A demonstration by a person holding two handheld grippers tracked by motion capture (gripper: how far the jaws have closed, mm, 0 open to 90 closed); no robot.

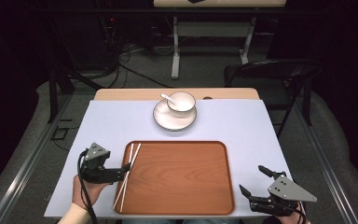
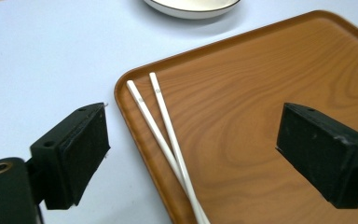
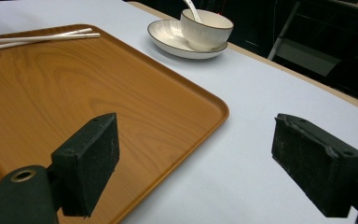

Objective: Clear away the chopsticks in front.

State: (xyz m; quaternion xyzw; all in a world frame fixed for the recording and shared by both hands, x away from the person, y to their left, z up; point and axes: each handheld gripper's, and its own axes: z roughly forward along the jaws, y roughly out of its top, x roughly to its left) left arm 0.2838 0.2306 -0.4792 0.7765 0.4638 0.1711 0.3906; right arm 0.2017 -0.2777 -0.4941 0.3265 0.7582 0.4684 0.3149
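A pair of white chopsticks (image 1: 131, 156) (image 2: 163, 121) (image 3: 37, 38) lies along the left edge of a brown wooden tray (image 1: 177, 177) (image 2: 261, 84) (image 3: 51, 93). Beyond the tray a white bowl (image 1: 182, 103) (image 3: 206, 29) holding a white spoon (image 1: 167, 98) (image 3: 192, 8) stands on a white plate (image 1: 168, 120) (image 2: 191, 7) (image 3: 165, 35). My left gripper (image 1: 125, 171) (image 2: 196, 133) is open, with its jaws on either side of the chopsticks and the tray's rim, touching neither. My right gripper (image 1: 251, 178) (image 3: 196, 140) is open and empty at the tray's near right corner.
A pale cloth (image 1: 247, 126) covers the table, with a strip of bare wood at its far edge. A black folding chair (image 1: 270, 70) stands beyond the right far corner. Cables and a further table's legs (image 1: 175, 46) lie on the floor behind.
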